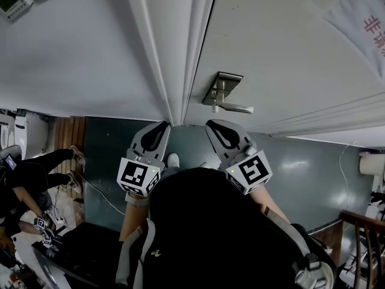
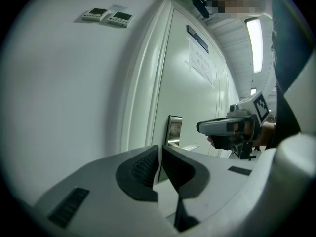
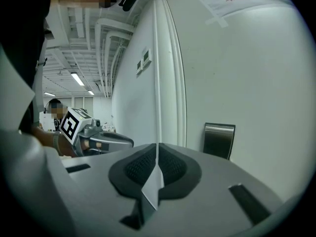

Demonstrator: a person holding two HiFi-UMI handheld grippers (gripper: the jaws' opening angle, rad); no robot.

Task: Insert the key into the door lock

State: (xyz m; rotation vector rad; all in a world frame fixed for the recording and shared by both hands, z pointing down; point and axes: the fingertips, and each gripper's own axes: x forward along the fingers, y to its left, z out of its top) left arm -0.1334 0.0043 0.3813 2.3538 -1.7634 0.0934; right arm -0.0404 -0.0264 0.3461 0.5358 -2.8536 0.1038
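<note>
1. Door [image 1: 289, 53]: a pale panel fills the upper right of the head view. It stands shut against the door frame [image 1: 171, 47].
2. Wall [image 1: 78, 47]: a plain pale surface left of the frame. It carries two small control panels [image 2: 106, 16] side by side, high up.
3. Floor [image 1: 301, 161]: dark green, running below the door and wall.
4. Left gripper [image 1: 163, 126]: held below the frame and pointed up toward it. In the left gripper view its ribbed pads [image 2: 145, 167] are pressed together, with nothing visible between them.
5. Right gripper [image 1: 212, 126]: held just beside the left one, below the lock and apart from the door. In the right gripper view its pads [image 3: 170, 168] are likewise pressed together, with nothing visible between them.
6. Paper notice [image 1: 361, 23]: taped to the door at the upper right, with red print.
7. Lock plate [image 1: 222, 86]: a brushed metal plate on the door, near the frame edge. In the right gripper view it appears to the right of the jaws.
8. Lever handle [image 1: 237, 108]: projects from the plate's lower part and points away from the frame.
9. Key: cannot be made out in any view.
</note>
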